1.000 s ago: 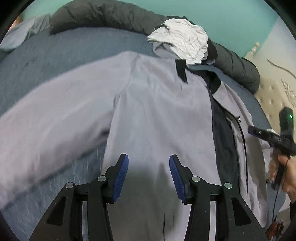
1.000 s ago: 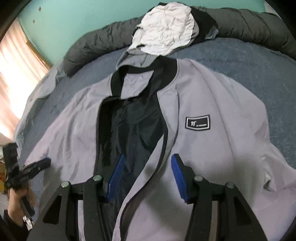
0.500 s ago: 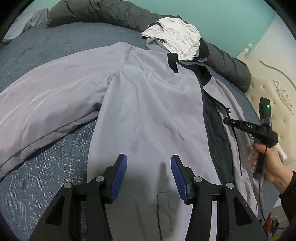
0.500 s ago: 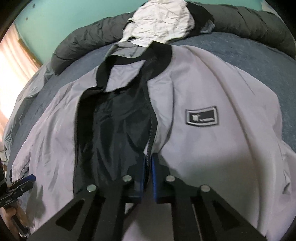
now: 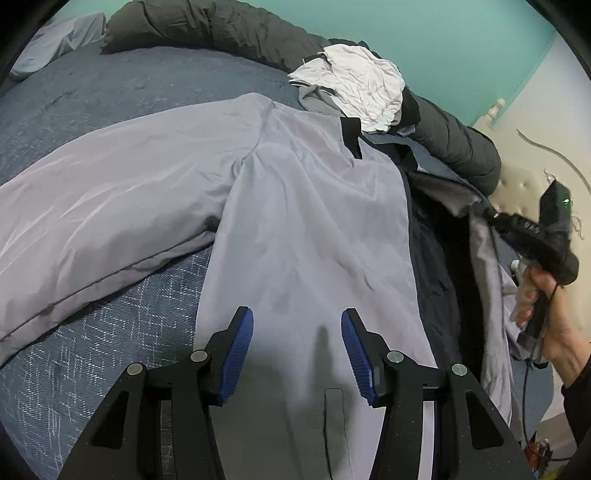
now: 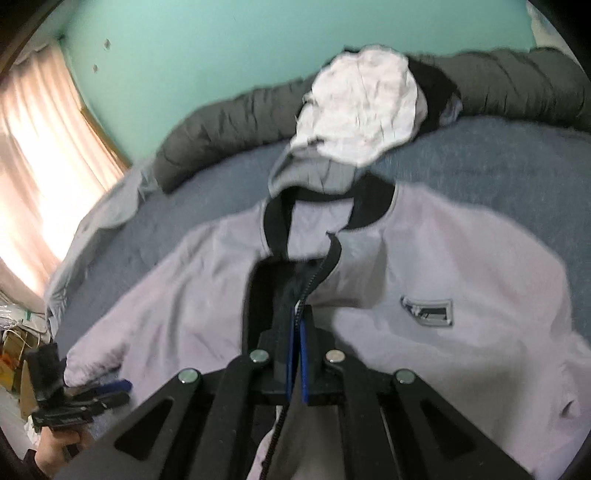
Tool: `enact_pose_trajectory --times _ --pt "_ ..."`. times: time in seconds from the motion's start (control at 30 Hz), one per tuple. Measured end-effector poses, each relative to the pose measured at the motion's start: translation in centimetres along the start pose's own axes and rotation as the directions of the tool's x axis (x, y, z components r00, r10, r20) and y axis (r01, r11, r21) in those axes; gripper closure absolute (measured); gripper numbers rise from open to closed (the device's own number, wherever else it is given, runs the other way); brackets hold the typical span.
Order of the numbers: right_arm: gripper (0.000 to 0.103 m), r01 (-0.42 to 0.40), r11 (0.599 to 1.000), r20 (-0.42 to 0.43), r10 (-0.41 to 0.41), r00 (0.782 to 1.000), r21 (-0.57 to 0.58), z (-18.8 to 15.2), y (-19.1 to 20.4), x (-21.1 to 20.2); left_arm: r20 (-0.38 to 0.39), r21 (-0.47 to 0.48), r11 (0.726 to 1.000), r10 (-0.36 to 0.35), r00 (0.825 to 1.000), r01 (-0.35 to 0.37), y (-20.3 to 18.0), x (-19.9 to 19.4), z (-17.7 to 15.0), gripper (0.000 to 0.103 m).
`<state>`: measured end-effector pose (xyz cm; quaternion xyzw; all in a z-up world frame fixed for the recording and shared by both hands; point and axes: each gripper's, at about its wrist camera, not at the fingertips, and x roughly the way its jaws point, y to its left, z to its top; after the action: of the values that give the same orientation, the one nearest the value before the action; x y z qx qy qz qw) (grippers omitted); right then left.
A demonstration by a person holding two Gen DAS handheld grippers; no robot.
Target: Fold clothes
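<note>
Lying face up across the blue bedspread [image 5: 110, 354], the grey jacket [image 5: 314, 229] is unzipped, its dark lining showing; the right gripper [image 6: 297, 332] has its blue pads pressed together on the zipper edge of one front panel, which is raised off the lining; the left gripper [image 5: 297, 347] hangs over the other front panel, fingers apart, nothing between them; beyond the collar sit a crumpled white garment [image 5: 364, 88] and a dark duvet [image 5: 221, 26].

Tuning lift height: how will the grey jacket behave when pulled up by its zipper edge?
Likely floppy: the grey jacket already drapes from the right gripper, shut on its zipper edge. Probably light and slippery, given its thin, sheeny fabric. The sleeve should drag behind.
</note>
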<state>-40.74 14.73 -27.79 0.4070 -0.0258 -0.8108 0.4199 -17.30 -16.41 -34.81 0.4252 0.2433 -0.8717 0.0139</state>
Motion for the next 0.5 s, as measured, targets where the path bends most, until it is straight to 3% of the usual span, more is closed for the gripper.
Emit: enact_pose_trajectory --times 0.13,0.4,0.5 --pt "0.100 -0.018 1.000 0.021 0.018 1.000 0.001 1.3 0.5 -0.8 0.001 -0.009 1.000 0.002 1.000 -0.002 0.1 0.0 0.1 0.049" --pt "0.100 -0.020 1.000 -0.175 0.020 0.984 -0.003 -1.1 2.0 5.6 -0.002 -0.008 1.000 -0.003 1.000 0.003 0.1 0.0 -0.1 0.049" --pt "0.100 0.013 0.999 -0.246 -0.022 0.969 -0.039 -2.4 2.6 7.9 -0.005 -0.011 1.000 -0.006 1.000 0.006 0.2 0.0 -0.1 0.049"
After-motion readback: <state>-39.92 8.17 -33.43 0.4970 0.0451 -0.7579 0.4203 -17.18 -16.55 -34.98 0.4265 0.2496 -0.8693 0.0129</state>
